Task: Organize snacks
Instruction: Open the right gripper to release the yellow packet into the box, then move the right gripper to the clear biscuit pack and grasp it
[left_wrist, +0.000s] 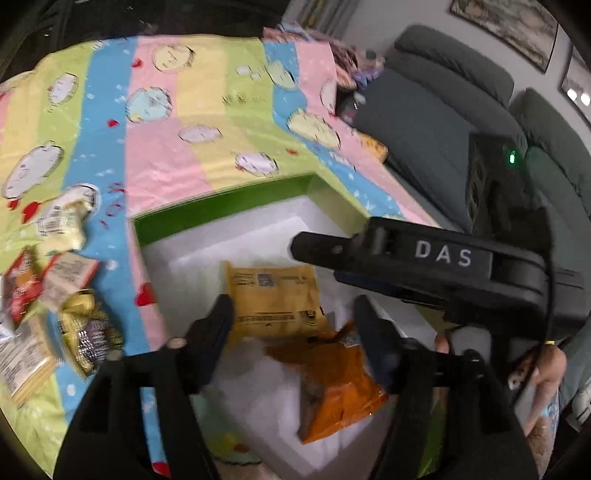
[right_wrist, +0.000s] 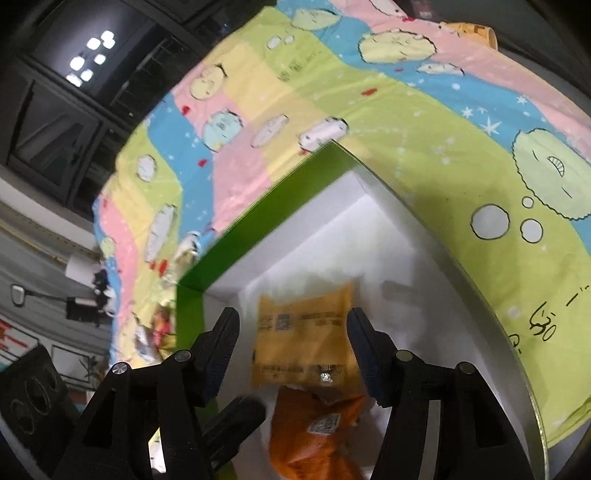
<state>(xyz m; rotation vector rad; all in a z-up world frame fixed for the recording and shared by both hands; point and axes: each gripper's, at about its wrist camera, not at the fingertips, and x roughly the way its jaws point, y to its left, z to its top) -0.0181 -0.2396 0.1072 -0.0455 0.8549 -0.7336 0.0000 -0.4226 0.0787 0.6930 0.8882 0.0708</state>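
A box with a green rim (left_wrist: 221, 206) and a white inside stands on a striped cartoon cloth (left_wrist: 177, 147). A yellow packet (left_wrist: 273, 295) and an orange packet (left_wrist: 332, 384) lie in it, the yellow one partly over the orange. My left gripper (left_wrist: 293, 317) hovers open above them, its pads apart from both. My right gripper (right_wrist: 291, 325) is open too, with the yellow packet (right_wrist: 303, 339) below and between its fingers and the orange packet (right_wrist: 310, 435) nearer. The right gripper's body (left_wrist: 443, 258) reaches in from the right. Several loose snack packets (left_wrist: 74, 295) lie left of the box.
A dark sofa (left_wrist: 424, 122) stands beyond the cloth's right edge, and a yellow item (left_wrist: 375, 147) lies at that edge. A person's hand (left_wrist: 550, 369) holds the right gripper. The far part of the cloth is bare. Dark windows (right_wrist: 55, 129) show at the left.
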